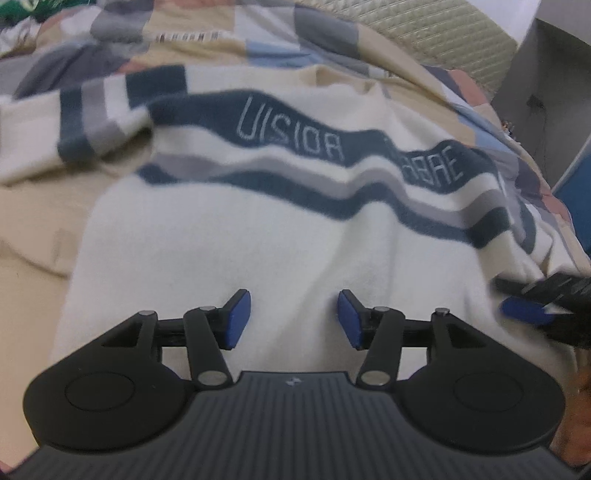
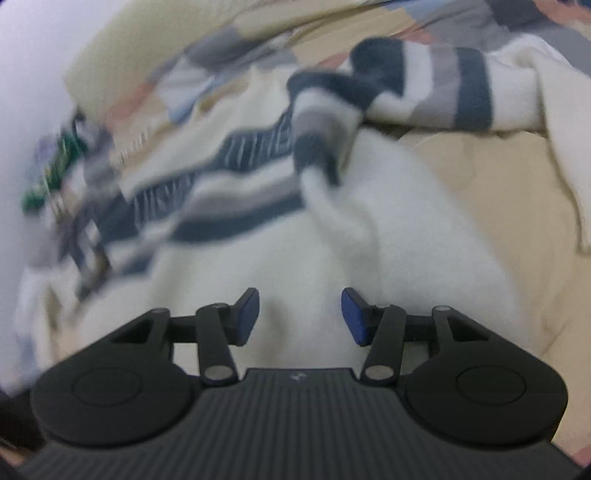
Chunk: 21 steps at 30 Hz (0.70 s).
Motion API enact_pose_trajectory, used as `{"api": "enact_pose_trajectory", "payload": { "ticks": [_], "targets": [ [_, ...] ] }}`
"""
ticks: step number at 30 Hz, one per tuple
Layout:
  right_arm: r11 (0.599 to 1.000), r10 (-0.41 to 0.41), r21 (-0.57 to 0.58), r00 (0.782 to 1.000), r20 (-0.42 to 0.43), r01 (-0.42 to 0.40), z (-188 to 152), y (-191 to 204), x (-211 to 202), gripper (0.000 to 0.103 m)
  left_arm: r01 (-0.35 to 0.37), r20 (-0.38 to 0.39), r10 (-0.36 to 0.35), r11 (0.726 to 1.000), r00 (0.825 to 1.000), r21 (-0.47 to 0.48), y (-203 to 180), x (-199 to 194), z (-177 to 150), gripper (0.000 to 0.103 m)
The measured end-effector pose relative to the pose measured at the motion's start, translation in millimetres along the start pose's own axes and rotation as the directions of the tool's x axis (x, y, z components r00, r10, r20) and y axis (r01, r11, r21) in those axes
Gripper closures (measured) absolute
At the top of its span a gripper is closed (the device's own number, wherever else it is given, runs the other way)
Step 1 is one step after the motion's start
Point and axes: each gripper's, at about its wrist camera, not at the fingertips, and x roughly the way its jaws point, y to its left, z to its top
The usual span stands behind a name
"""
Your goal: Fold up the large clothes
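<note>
The left gripper [image 1: 293, 319] hangs with jaws apart over the cream striped sweater's [image 1: 258, 229] plain lower half, holding nothing; the right gripper [image 2: 299, 317] gapes likewise. The sweater sprawls across the patchwork bedspread [image 1: 258, 33], one sleeve [image 2: 424, 88] crumpled. A pinch here might also snag the bedspread beneath.
</note>
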Motion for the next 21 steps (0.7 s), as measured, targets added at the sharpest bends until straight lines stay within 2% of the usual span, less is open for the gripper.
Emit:
{"api": "enact_pose_trajectory", "payload": {
  "ticks": [2,4,7,9,13,15,18,21],
  "targets": [
    [0.995,0.044,0.082,0.997,0.062,-0.049,7,-9,-18,0.051,0.0,0.001,0.0,1.0,1.0,-0.007,1,0,-1,0.043],
    [0.989,0.034,0.135,0.99,0.136,-0.052,17,-24,-38,0.051,0.003,0.001,-0.003,1.0,1.0,-0.017,1,-1,-1,0.042],
    [0.976,-0.063,0.215,0.972,0.225,0.014,28,-49,-64,0.035,0.002,0.005,-0.002,1.0,1.0,-0.031,2,-1,-2,0.041],
    [0.97,-0.133,0.232,0.961,0.242,0.076,38,-65,-74,0.032,0.0,0.008,0.001,0.999,1.0,-0.037,2,-2,-3,0.041],
    [0.96,-0.192,0.24,0.963,0.187,0.145,58,-91,-74,0.032,-0.008,0.018,0.009,1.0,1.0,-0.025,0,-3,-4,0.041],
    [0.964,-0.24,0.155,0.96,0.143,0.217,68,-96,-65,0.034,-0.007,0.02,0.007,0.999,1.0,-0.031,0,-3,-5,0.041],
    [0.943,-0.333,0.029,0.937,0.103,0.332,76,-103,-52,0.034,0.001,0.021,0.0,0.999,1.0,-0.048,2,-4,-5,0.041],
    [0.942,-0.322,-0.084,0.946,0.039,0.324,74,-114,-34,0.035,0.009,0.021,-0.007,0.998,1.0,-0.061,4,-4,-5,0.041]
  ]
}}
